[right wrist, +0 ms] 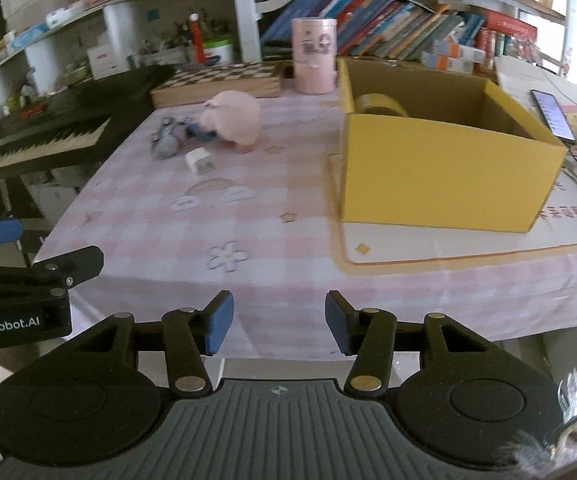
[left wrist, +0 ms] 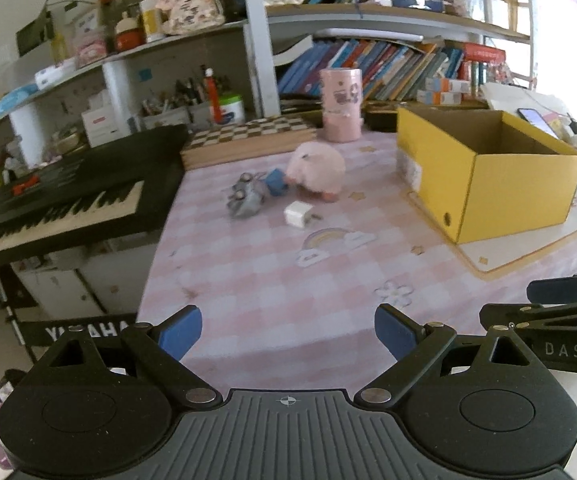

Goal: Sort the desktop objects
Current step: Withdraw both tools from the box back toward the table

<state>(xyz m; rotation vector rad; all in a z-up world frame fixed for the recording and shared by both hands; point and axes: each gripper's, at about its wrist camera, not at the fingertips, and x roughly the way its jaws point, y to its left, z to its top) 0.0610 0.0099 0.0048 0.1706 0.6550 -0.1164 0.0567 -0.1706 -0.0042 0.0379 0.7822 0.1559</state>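
On the pink checked tablecloth (left wrist: pixel 272 280) lies a small cluster: a pink plush toy (left wrist: pixel 316 170), a blue block (left wrist: pixel 276 182), a grey fluffy keyring (left wrist: pixel 244 200) and a white charger plug (left wrist: pixel 298 213). The right wrist view shows the same plush toy (right wrist: pixel 236 122) and charger plug (right wrist: pixel 198 161). An open yellow cardboard box (right wrist: pixel 440 176) stands to the right, with a roll of tape (right wrist: pixel 380 105) inside. My left gripper (left wrist: pixel 288 334) hangs open over the near table edge, empty. My right gripper (right wrist: pixel 279 320) is also open and empty, well short of the objects.
A black keyboard (left wrist: pixel 68 204) borders the table's left side. A chessboard (left wrist: pixel 248 140) and a pink cylinder (left wrist: pixel 342 104) stand at the back, with bookshelves behind. A lit phone (right wrist: pixel 554 114) lies right of the box. My other gripper (right wrist: pixel 28 276) shows at the left edge.
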